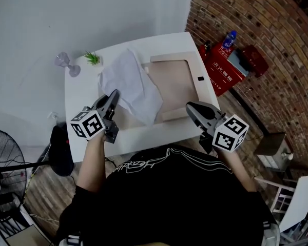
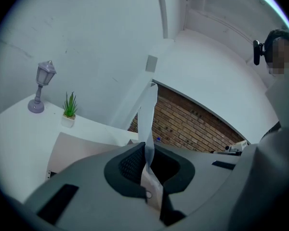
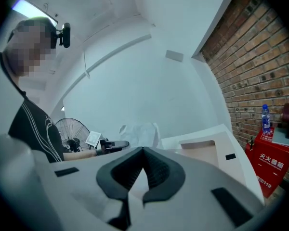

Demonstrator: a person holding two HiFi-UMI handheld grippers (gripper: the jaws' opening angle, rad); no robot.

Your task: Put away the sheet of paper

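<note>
White counter (image 1: pixel 82 94) by a brick wall (image 1: pixel 256 19): left gripper (image 1: pixel 114 94) fingers clamp the sheet of paper (image 1: pixel 136 86); right gripper (image 1: pixel 190 106) fingers closed together, empty, near right

light: soft, even | edges: gripper views fisheye, dark corners | blur: left gripper (image 2: pixel 145 147), sheet of paper (image 2: pixel 147 114) near lens

Crumpled sheet of paper (image 1: pixel 131 83) in the left claw (image 1: pixel 115 94), partly over the beige tray (image 1: pixel 175 80).
</note>
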